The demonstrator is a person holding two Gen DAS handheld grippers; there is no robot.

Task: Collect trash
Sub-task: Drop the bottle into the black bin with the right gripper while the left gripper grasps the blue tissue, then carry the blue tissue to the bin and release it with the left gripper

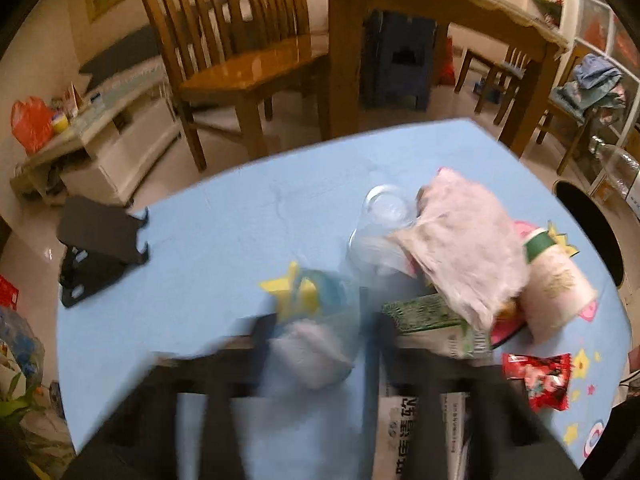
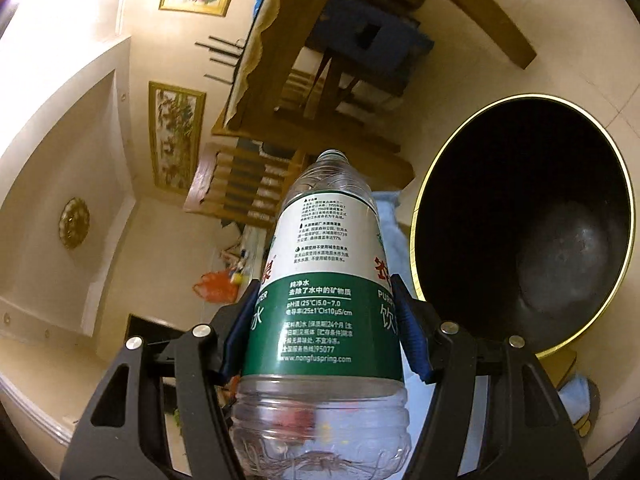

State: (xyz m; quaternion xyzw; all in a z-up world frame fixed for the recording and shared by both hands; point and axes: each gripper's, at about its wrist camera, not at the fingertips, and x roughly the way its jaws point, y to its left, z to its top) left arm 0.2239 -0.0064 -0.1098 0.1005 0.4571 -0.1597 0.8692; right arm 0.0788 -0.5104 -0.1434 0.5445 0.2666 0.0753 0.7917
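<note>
My right tongs (image 2: 324,320) clamp a clear bottle (image 2: 324,280) labelled "www.nongfuspring.com", beside the black bin (image 2: 520,220). My blurred left tongs (image 1: 320,344), apart, straddle crumpled tissue (image 1: 312,356) on the tabletop (image 1: 224,216).

Bottle (image 2: 320,280) label reads "www.nongfuspring.com", "95077", "纯净水".

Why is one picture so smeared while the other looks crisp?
Left wrist view: motion blur smears the left gripper and the trash on the blue table. Right wrist view: sharp; the water bottle label is readable, though fisheye bends the room and the bin interior is dark.
</note>
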